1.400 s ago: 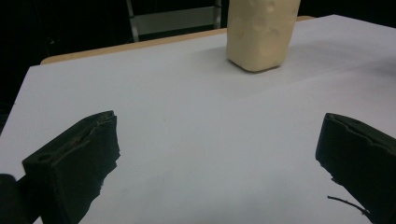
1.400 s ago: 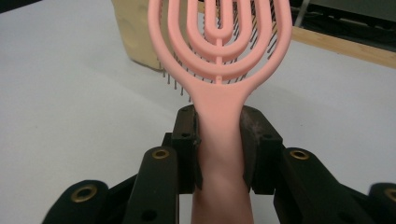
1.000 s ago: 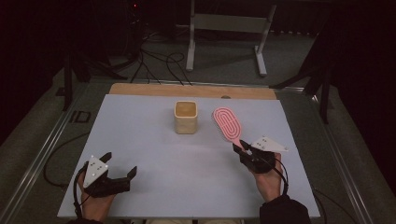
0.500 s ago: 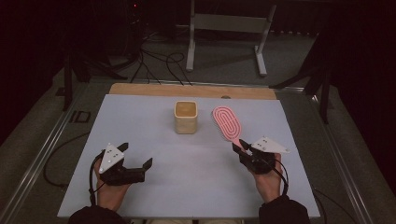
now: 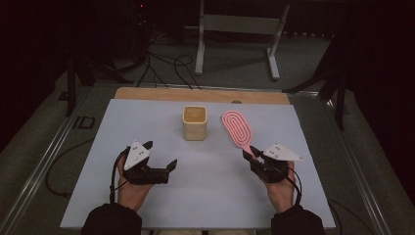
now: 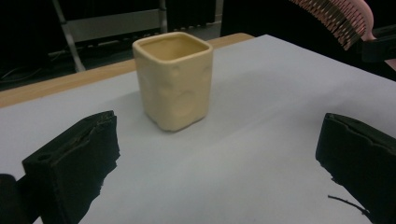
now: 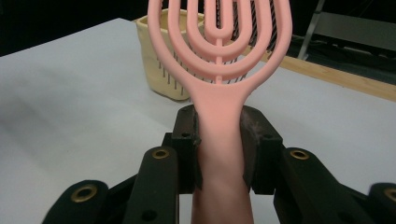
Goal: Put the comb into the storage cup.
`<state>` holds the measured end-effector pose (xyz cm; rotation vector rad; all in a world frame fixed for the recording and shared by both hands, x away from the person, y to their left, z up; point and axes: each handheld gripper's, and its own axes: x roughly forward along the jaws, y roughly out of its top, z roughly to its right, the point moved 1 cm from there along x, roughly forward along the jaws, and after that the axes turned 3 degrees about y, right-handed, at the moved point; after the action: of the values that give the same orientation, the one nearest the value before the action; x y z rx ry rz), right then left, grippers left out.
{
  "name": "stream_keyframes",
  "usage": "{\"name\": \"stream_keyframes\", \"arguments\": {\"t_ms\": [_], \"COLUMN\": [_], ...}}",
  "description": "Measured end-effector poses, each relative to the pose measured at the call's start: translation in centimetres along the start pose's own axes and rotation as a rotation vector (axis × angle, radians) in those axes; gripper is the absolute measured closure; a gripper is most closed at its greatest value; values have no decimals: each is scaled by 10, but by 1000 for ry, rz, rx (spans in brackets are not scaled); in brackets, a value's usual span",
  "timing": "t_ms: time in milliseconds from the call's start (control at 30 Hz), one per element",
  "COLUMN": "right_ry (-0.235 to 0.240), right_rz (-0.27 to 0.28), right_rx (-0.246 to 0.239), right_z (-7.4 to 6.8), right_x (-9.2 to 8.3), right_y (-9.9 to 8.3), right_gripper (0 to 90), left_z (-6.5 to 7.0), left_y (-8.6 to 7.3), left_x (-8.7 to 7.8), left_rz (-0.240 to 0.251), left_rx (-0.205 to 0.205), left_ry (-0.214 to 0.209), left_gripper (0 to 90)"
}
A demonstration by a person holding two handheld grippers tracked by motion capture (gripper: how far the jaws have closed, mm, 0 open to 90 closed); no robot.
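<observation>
Right gripper: I have its fingers clamped on the handle of the pink brush. In the right gripper view the handle runs straight up between the two pads, both pressing on it.

Brush: held at the right of the counter, head pointing to the far side and tilted toward the middle. In the left gripper view its bristles hang in the air, so I judge the head is off the surface; the high view alone would not tell me that.

Cup: cream, square-sided, upright, far of centre, just left of the brush head and apart from it. It looks empty from above.

Left gripper: near left, fingers spread wide with nothing between them. Its own view looks at the cup straight ahead, with bare counter between fingers and cup.

Done so far: the brush is picked up and firmly held.

Left to do: as I read it, the brush is meant to go into the cup. That calls for swinging it left over the opening and lowering it in. The left gripper seems placed to steady the cup first; it has not touched it yet.

Progress: early, roughly a third by my guess.
</observation>
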<state>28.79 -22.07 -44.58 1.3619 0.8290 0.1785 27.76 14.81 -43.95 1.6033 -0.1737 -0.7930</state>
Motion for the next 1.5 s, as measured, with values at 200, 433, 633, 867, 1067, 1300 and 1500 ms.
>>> {"name": "stream_keyframes", "arguments": {"t_ms": [200,433,633,867,1067,1300,1500], "right_ry": [5,11,14,19,21,24,35], "right_rz": [0,0,0,2,4,-1,-2], "right_rx": [0,-5,-5,-6,-8,-8,-5], "right_z": [-1,-4,-6,-7,-8,-9,-10], "right_x": [0,1,1,2,2,3,5], "right_y": [0,0,0,1,1,1,1], "right_gripper": [692,692,692,692,692,692,692], "left_z": [2,6,7,10,12,15,19], "left_y": [8,15,18,21,23,25,27], "left_x": [7,13,19,25,31,39,47], "left_rz": [9,21,17,14,6,-7,-14], "left_rx": [-4,-10,-15,-24,-24,-30,-32], "left_ry": [-28,-53,-76,-100,-114,-142,-161], "left_gripper": [1,1,1,1,1,1,1]}}
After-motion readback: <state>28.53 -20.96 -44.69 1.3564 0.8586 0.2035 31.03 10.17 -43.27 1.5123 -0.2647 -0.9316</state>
